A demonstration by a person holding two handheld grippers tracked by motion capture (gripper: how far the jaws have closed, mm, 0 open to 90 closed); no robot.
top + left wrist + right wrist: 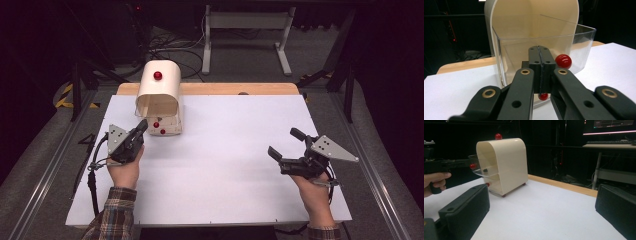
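White table [225, 165], left tool [142, 126] (jaws together) at cream box [159, 95]

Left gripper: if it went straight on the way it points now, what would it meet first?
Probably the clear drawer of the cream box: the shut left gripper points at its front beside the red knob. How close it is stays unclear.

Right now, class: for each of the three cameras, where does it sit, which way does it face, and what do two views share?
High view: above the table, looking forward and down; both forearms, left gripper, right gripper.
Left gripper view: on the left gripper, shut, facing the clear drawer and red knob.
Right gripper view: on the open right gripper, facing the box; other hand at left.
Shared: the box.
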